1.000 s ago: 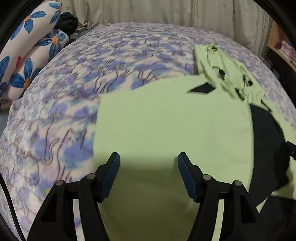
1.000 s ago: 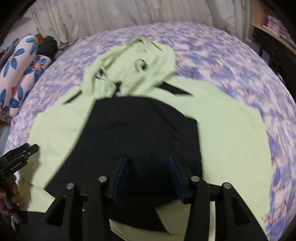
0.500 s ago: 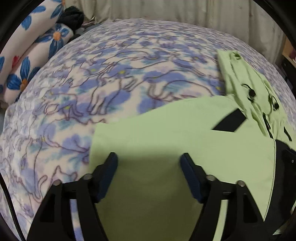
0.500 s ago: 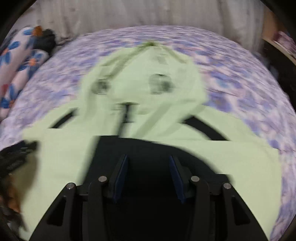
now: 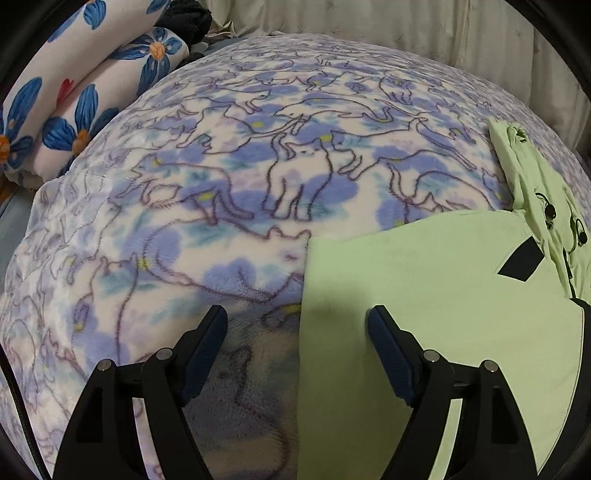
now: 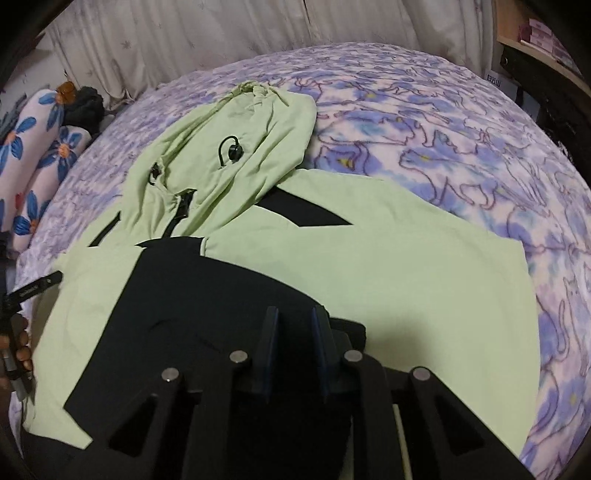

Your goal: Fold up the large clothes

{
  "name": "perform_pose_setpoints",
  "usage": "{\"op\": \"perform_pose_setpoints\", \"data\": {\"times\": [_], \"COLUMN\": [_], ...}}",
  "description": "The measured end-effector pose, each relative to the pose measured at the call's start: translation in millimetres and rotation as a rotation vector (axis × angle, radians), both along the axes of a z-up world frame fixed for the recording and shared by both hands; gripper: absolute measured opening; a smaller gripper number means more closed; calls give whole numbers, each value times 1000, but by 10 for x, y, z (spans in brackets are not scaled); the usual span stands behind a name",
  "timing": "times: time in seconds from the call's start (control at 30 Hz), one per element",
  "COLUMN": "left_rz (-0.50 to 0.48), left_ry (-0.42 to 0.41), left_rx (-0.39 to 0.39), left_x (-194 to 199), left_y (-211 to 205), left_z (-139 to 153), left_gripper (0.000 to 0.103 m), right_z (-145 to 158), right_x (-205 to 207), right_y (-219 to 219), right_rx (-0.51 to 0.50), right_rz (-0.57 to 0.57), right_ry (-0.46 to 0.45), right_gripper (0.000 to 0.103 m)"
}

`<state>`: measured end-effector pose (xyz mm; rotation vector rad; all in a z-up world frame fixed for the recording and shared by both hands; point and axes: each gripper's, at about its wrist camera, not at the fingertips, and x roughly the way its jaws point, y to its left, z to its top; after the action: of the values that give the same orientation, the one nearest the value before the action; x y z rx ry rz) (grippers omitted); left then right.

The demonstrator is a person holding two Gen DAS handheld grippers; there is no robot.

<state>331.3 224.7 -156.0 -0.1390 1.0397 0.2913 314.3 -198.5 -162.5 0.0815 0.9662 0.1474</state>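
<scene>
Hoodie (image 6: 388,266) flat on blanket (image 5: 221,184) — left tool (image 5: 297,325) shifted to sleeve edge, spread wide; right tool (image 6: 293,328) narrowed, pinching nothing.

The hoodie's (image 6: 369,266) lower hem is hidden behind the right gripper (image 6: 293,347) at the frame's bottom; shelf items (image 6: 535,31) upper right are too small to identify.

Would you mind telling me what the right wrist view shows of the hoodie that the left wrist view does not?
Only the right wrist view shows the black panel laid over the hoodie's middle, the whole hood with its zipper, the shelf, and the right gripper, its fingers close together over the black fabric. Only the left wrist view shows the left gripper wide open, straddling the hoodie's left edge. Both show the green hoodie, the cat-print blanket, the floral pillows and the curtain.
</scene>
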Motion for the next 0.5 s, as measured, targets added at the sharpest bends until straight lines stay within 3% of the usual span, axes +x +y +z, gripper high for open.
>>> {"op": "perform_pose_setpoints", "data": {"times": [0.3,0.5], "left_rz": [23,-37], "left_ry": [12,-10], "left_rx": [11,22], "left_x": [-81,-345], "left_y": [-55,-264], "left_z": [84,361], "left_gripper": [78,78], "right_z": [81,211], "right_x": [-100,-326], "right_y": [-92,-97], "right_rx": [-28,-17], "right_rz": [-66,-75], "right_ry": [0,4], "right_gripper": [19,20]}}
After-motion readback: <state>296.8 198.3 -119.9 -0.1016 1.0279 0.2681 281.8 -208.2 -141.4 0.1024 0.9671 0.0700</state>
